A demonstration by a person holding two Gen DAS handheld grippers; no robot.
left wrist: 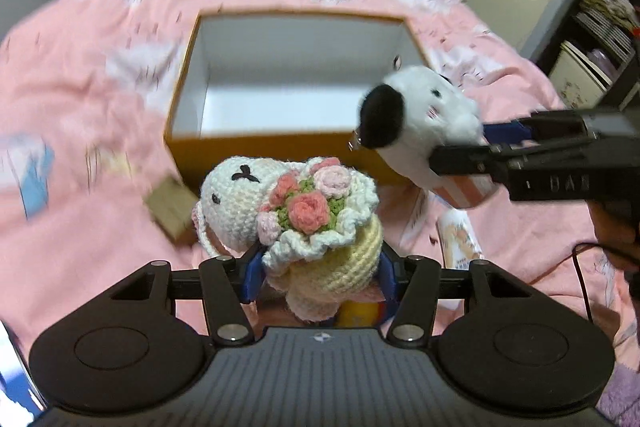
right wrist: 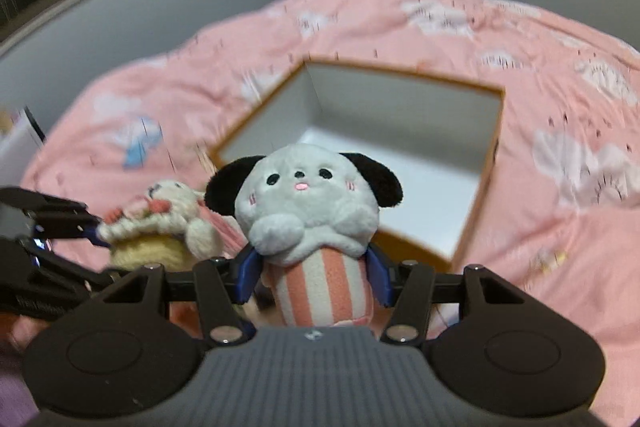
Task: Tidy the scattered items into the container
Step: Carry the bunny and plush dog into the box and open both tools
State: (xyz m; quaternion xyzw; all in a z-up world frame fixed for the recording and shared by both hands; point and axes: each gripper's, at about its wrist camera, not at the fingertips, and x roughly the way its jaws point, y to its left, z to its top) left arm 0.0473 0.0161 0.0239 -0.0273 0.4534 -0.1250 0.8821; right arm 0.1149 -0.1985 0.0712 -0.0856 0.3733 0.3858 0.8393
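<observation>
Both grippers loaded, box not yet reached.

Left gripper [left wrist: 320, 277]: blue pads pressed into the yellow base of the bunny [left wrist: 280, 211], a crochet toy with a flower bouquet. Held clear of the pink bedspread [left wrist: 100, 39]. Right gripper [right wrist: 314, 277]: pads clamp the striped lower body of the dog [right wrist: 312, 203], a white plush with black ears. In the left view the dog [left wrist: 416, 115] hangs at 2 o'clock of the bunny, over the box's near right corner.

Box [left wrist: 280, 75]: open, orange outside, white inside, nothing visible in it. It lies at 12 o'clock from both grippers, near.

Doing the step well, as I judge it:
- Carry each toy past the near wall before letting go; the bunny is short of the rim at present.
- Keep the two toys apart over the opening, dog toward the right half, bunny toward the left.
- Release low, so the soft toys do not bounce out.

Hard to make out:
- Motion blur over bedspread and box edges.
- A brown carton [left wrist: 170, 211] at 9 o'clock of the bunny and a printed packet [left wrist: 460, 235] at 3 o'clock, both partly covered; contents unreadable.
- Something yellow under the bunny's base, not identifiable.
- The box's near inner wall is hidden.
</observation>
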